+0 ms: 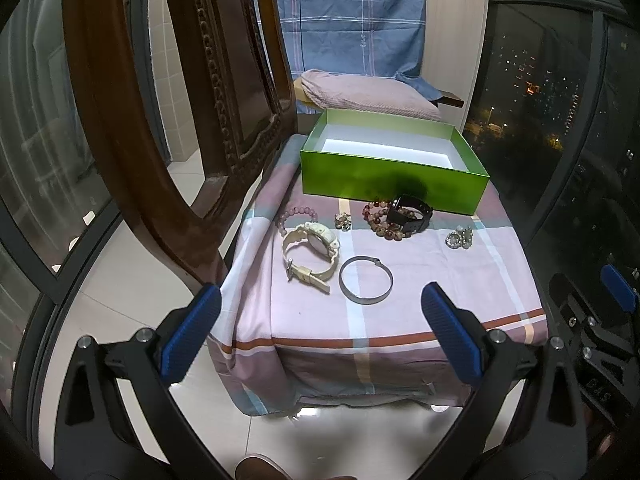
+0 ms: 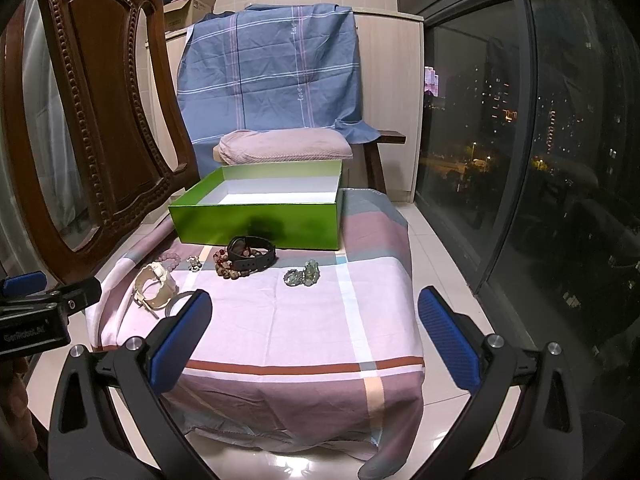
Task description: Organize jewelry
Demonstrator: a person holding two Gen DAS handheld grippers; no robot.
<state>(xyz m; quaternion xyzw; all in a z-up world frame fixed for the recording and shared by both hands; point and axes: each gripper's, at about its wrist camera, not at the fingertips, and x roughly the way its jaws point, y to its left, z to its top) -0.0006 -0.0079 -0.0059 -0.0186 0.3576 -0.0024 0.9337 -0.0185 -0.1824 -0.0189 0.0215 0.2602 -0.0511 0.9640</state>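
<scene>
An open green box with a white inside stands at the back of a cloth-covered seat. In front of it lie a cream watch, a silver bangle, a pink bead bracelet, a small ring, brown bead bracelets, a black watch and a pale green trinket. My left gripper is open, hovering before the seat's front edge. My right gripper is open above the seat's front right.
A carved wooden chair back rises close on the left. A pink pillow and a blue draped cloth lie behind the box. A dark window runs along the right. White tiled floor surrounds the seat.
</scene>
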